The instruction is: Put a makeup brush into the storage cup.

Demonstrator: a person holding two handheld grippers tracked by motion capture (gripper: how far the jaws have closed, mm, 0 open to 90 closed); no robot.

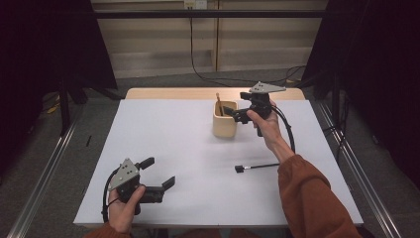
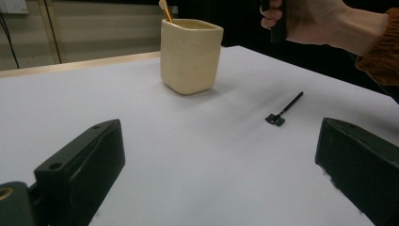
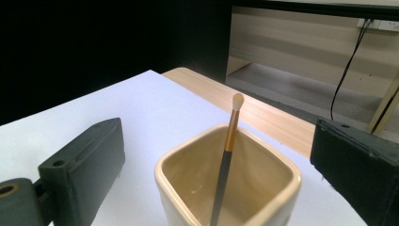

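A slim black-and-gold brush (image 3: 226,155) stands tilted in a cream square cup (image 1: 224,124) near the table's (image 1: 163,134) far edge, pale tip up.

Table (image 1: 163,129): white top, wooden far edge.
Wall (image 1: 158,39): pale panels behind table.
Curtains (image 1: 44,44): black, flanking table.
Floor (image 1: 89,124): grey, around table.

One cream cup (image 1: 224,122) is standing on the table (image 1: 163,129). Two brushes are showing: one gold-handled brush (image 3: 226,155) inside it, one black brush (image 1: 255,167) lying flat.
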